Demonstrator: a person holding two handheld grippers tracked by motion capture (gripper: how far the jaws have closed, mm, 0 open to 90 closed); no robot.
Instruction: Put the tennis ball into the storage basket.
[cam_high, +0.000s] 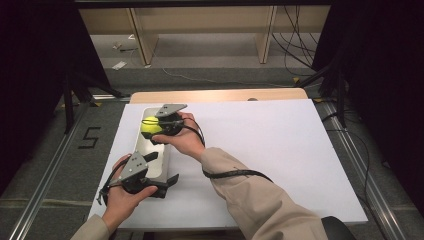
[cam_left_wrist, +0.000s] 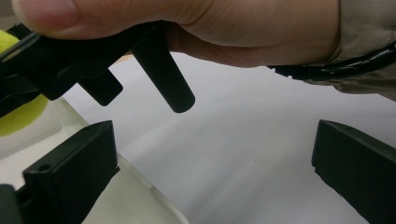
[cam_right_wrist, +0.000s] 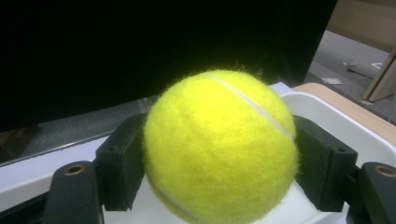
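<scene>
Right claw (cam_high: 161, 126): closed on a yellow tennis ball (cam_high: 150, 125). In the right gripper view both black jaws press against opposite sides of the ball (cam_right_wrist: 220, 147), which bulges between them with its white seam running across the upper right.

Location of the ball: over the far half of a long white tray (cam_high: 161, 167), held in the claw. Whether the ball touches the tray floor cannot be told. In the right gripper view the tray's rounded white rim (cam_right_wrist: 345, 122) curves just behind and beside the ball.

Left claw (cam_high: 167, 183): open. In the left gripper view its two jaws stand well apart with nothing between them; one jaw sits over the near end of the tray (cam_left_wrist: 135, 200), the other over the bare white sheet beside the tray.

The left claw sits at the tray's near end, and the right hand (cam_high: 184, 140) reaches across to the tray's far end. In the left gripper view the right hand (cam_left_wrist: 243, 28) and part of the ball (cam_left_wrist: 21, 116) appear above the tray.

The tray lies lengthwise along the left edge of the white sheet (cam_high: 280, 150) that covers the worktop (cam_high: 220, 95).
</scene>
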